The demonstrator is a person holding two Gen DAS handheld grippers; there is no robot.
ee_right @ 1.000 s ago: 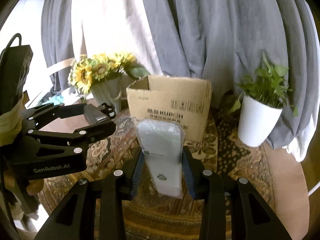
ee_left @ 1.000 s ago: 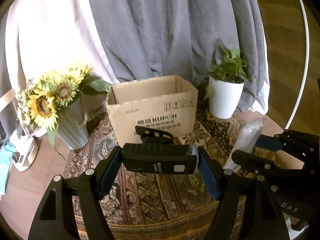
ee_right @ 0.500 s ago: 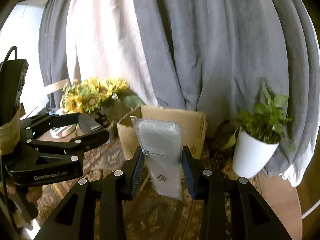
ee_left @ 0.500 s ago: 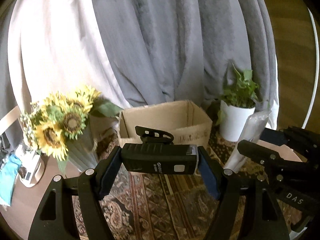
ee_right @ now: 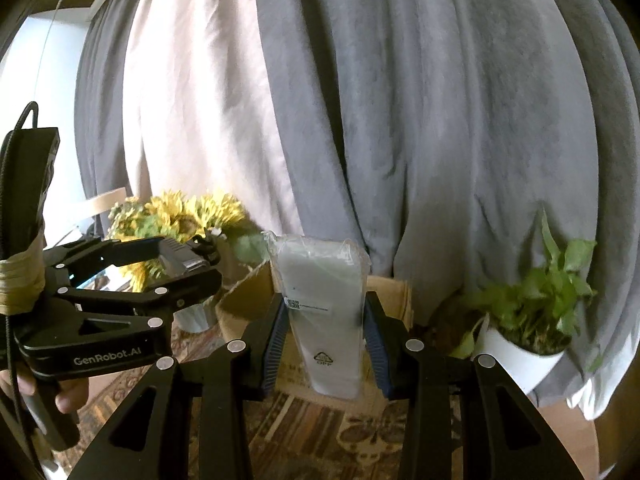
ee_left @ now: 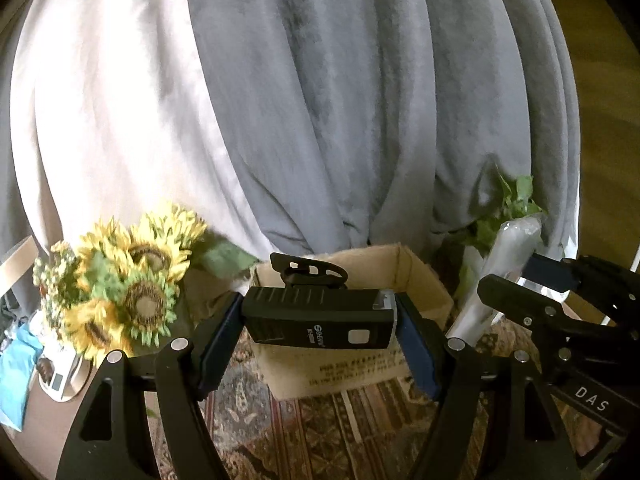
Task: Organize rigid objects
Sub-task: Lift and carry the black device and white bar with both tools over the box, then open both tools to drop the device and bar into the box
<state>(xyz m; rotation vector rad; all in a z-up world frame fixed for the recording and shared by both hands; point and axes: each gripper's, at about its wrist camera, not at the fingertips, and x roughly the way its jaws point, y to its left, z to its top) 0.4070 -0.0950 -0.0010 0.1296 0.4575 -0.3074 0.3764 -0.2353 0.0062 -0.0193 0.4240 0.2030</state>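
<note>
You're working in a home, most likely a living room: long grey and pale curtains [ee_right: 400,120] hang in heavy folds across the back, a patterned rug [ee_left: 320,432] covers the surface below, sunflowers [ee_left: 132,292] stand in a vase at one side, a leafy plant in a white pot [ee_right: 520,352] at the other, and an open cardboard box [ee_left: 424,292] sits between them

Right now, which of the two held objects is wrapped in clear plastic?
The white pack in the right gripper, held upright; its clear wrap shows a label. The left gripper holds a bare black device sideways.
</note>
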